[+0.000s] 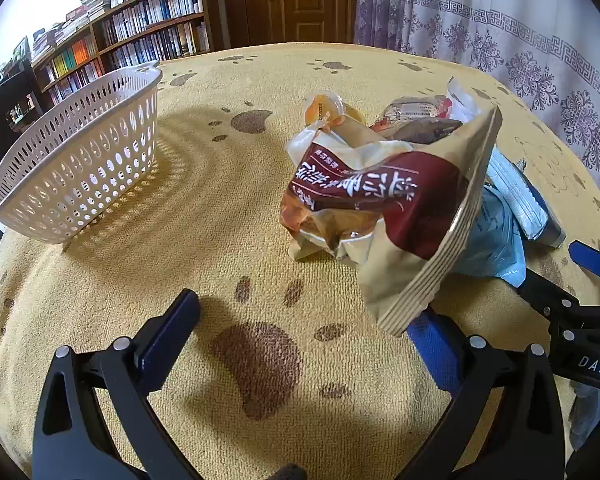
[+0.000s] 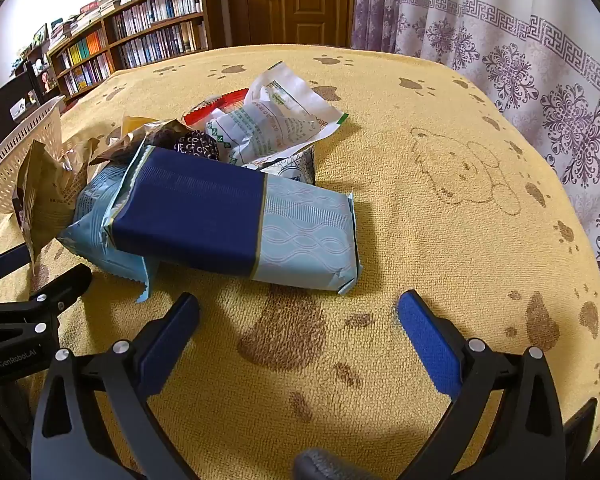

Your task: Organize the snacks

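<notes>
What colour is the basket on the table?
The basket is white plastic, perforated with oval holes; the left wrist view shows it best.

Beneath your fingers lies a yellow blanket (image 1: 204, 208) printed with brown paw marks; ahead and to the right of your right-hand fingers you can see a bear outline (image 2: 464, 172) drawn on it. Far ahead of both pairs of fingers, to the left, stands a wooden bookshelf (image 1: 140, 36) packed with books. Straight ahead is a brown wooden door (image 2: 296, 0), and to its right hangs a white curtain (image 1: 500, 20) with purple patterns.
</notes>
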